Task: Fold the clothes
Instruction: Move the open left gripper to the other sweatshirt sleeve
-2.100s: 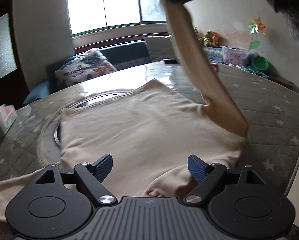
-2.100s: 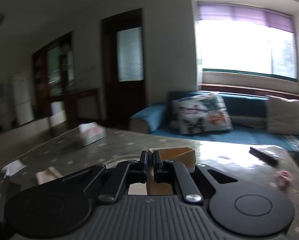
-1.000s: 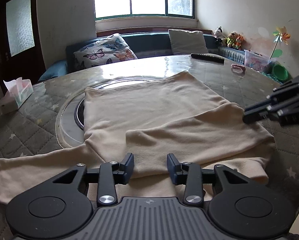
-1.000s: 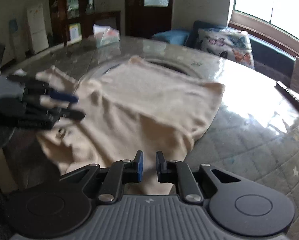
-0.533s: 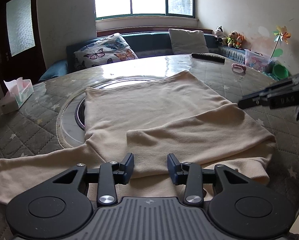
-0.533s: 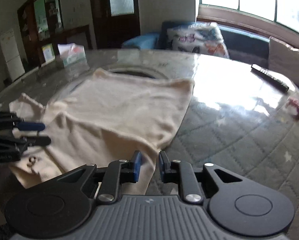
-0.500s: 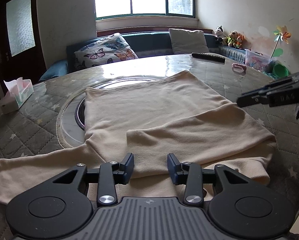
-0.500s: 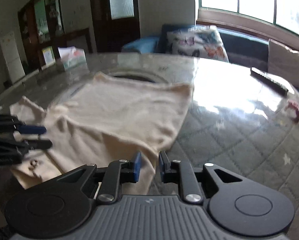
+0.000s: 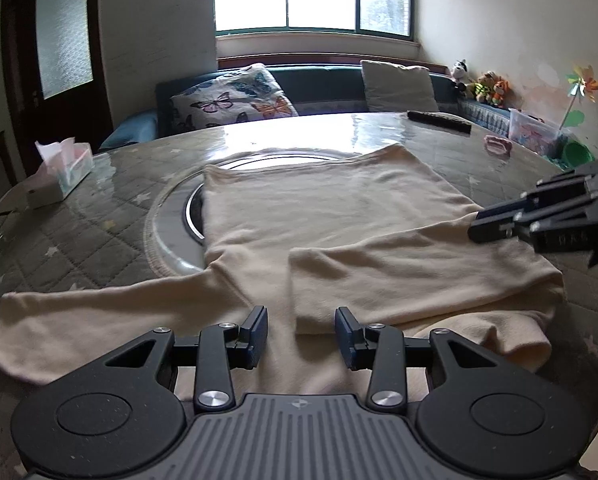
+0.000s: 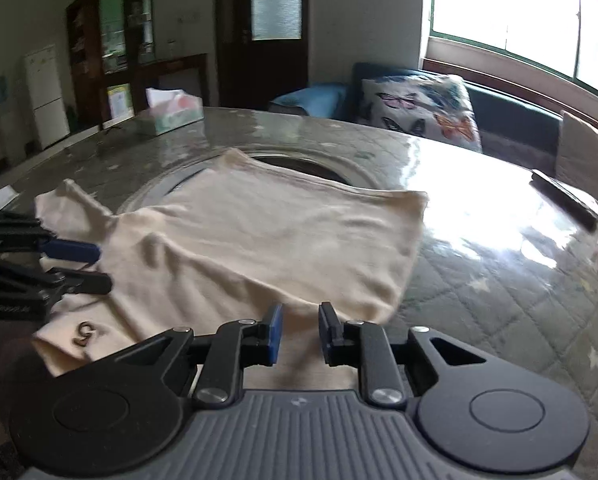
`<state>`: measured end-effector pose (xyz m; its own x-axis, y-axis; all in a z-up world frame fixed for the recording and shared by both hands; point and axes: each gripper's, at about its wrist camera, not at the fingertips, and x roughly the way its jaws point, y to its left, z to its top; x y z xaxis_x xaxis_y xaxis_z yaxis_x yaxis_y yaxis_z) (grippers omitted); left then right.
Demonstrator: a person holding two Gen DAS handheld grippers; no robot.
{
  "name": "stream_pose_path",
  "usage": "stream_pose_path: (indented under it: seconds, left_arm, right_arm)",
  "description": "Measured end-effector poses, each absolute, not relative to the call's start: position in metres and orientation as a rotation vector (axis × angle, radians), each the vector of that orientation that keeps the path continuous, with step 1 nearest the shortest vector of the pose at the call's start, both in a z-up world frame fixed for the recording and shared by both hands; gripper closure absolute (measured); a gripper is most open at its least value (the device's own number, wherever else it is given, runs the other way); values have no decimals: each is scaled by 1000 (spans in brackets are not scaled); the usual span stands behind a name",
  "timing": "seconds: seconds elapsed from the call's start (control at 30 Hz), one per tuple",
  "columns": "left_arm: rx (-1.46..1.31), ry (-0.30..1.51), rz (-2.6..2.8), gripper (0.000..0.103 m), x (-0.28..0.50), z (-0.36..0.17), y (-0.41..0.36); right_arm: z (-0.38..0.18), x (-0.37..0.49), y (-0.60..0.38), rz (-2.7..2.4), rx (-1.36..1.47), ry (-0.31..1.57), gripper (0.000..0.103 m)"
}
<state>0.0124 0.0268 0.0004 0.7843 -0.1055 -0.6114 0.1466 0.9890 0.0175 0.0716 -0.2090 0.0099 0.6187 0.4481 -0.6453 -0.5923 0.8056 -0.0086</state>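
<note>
- Left gripper (image 9: 301, 336) jaws parted, empty, above sweater (image 9: 319, 216).
- Right gripper (image 10: 299, 332) likewise released.
- Next: pinch left sleeve (image 9: 99, 312) near cuff, fold rightward flat.

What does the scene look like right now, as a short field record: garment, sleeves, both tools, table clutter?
garment: cream long-sleeved knit top, flat on grey quilted round table
right sleeve: folded across the body
left sleeve: spread outward
left tool: open, empty, above near hem
right tool: open, empty, at garment's right edge
clutter: tissue box, black remote
</note>
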Motion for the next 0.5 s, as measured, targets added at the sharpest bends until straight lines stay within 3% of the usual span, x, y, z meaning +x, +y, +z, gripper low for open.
stream_pose_path:
  seconds: [0.5]
  left_arm:
    - [-63,636,126,59,-11,13,116]
  right_arm:
    - [-4,78,-128,717,-302,686,84]
